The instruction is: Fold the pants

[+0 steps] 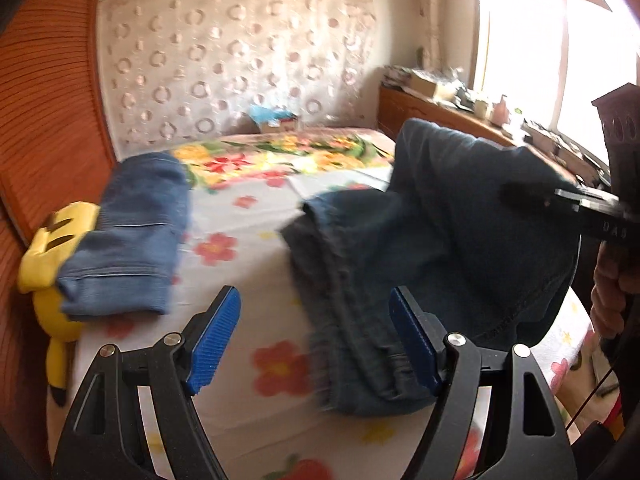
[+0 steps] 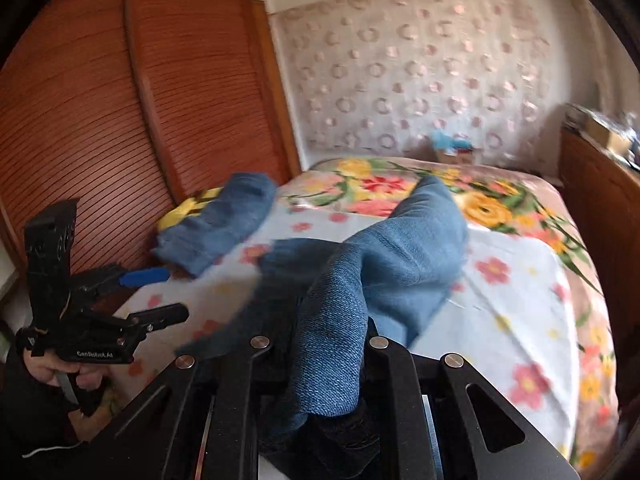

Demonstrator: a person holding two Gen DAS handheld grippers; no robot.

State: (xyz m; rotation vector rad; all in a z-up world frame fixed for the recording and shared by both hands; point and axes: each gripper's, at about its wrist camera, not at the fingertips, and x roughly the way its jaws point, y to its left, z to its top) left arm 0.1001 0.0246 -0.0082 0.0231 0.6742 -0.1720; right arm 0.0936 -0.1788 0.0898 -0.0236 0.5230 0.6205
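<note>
Right gripper: jaws clamping a fold of the pants — dark blue denim, lifted at that end and draping down onto the bed.
Left gripper: jaws standing wide with nothing between them, the ribbed blue pads hovering just beside the pants' crumpled lower end.
Around: folded lighter-blue jeans lying apart to the left, partly covering a yellow plush toy.
Bedding: soft floral sheet.
Backdrop: slatted wooden wardrobe; lace curtain — circle-patterned.

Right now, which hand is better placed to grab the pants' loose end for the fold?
Left. The left gripper is open and empty just above the pants, while the right gripper is clamped on the denim.
</note>
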